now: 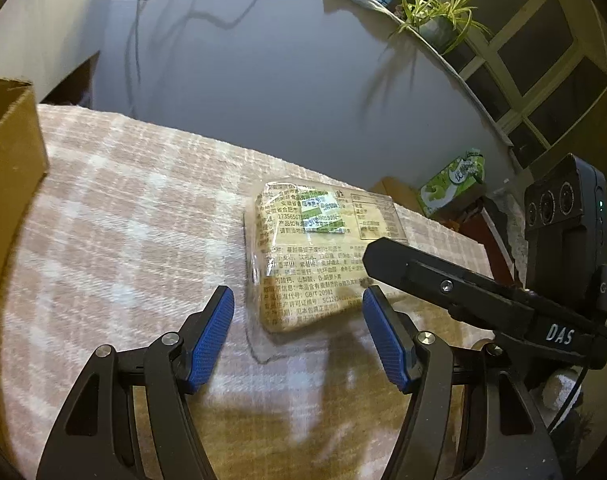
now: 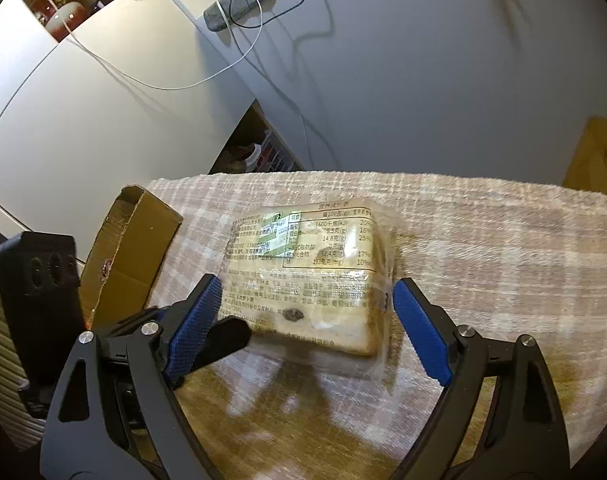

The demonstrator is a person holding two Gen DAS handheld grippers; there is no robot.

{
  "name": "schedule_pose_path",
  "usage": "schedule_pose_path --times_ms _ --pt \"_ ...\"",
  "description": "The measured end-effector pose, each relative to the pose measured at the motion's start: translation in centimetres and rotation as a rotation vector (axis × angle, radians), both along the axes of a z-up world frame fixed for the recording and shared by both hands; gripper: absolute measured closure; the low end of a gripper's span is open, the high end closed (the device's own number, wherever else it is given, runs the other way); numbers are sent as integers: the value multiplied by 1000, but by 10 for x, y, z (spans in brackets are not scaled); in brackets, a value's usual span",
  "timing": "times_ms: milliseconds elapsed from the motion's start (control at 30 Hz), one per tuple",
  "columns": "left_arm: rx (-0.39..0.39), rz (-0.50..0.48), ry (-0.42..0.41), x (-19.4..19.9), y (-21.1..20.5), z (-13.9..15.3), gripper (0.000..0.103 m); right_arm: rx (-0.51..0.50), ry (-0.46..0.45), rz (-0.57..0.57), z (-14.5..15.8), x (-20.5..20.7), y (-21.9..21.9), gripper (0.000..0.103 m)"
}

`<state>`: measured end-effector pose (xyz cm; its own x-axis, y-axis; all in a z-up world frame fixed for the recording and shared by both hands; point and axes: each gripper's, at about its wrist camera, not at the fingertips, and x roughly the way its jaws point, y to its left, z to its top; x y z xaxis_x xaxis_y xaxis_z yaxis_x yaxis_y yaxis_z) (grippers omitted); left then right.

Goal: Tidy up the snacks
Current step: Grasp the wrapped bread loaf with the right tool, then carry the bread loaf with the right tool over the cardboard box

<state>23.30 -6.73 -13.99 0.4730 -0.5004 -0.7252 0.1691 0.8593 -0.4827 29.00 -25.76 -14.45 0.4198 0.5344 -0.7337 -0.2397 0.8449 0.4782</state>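
A clear-wrapped bread snack pack (image 1: pixel 303 264) with printed label lies flat on the plaid cloth. My left gripper (image 1: pixel 297 304) is open, its blue pads on either side of the pack's near end, not touching. In the right wrist view the same pack (image 2: pixel 307 272) sits between the open right gripper (image 2: pixel 307 304), pads beside its near edge. The right gripper's finger (image 1: pixel 443 284) reaches in from the right in the left view. A finger of the left gripper (image 2: pixel 227 334) shows beside the pack.
An open cardboard box (image 1: pixel 7 184) stands at the table's left; it also shows in the right wrist view (image 2: pixel 131 252). A green tissue pack (image 1: pixel 451 184) sits beyond the table's right end. A potted plant (image 1: pixel 435 12) and cables (image 2: pixel 239 52) are behind. The plaid tablecloth (image 1: pixel 115 216) covers the table.
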Motion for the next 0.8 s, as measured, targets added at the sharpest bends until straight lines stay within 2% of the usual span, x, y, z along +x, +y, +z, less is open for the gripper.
schedule_pose_path --times_ms 33,67,100,200,300,433,567,800 --pt "4 -5 -1 1 -1 -1 41 5 6 -2 -2 2 0 13" --pt "5 -14 -4 1 -2 -2 47 3 9 -3 -3 3 1 16" --pt "6 -24 -4 2 -5 -2 48 0 10 -1 -5 3 1 22" --pt "36 -36 -26 3 -10 1 48 -18 18 -10 -7 4 -1 34" --pt "80 -51 -55 0 -14 5 49 -34 20 -12 -7 3 -1 41" --pt "142 -55 -110 -10 -16 14 49 -24 17 -11 -4 -2 -1 43" --pt "156 -31 -149 -21 -8 27 49 13 0 -7 5 -12 1 44" --pt "195 3 -244 -51 10 56 49 14 -70 34 37 -33 20 44"
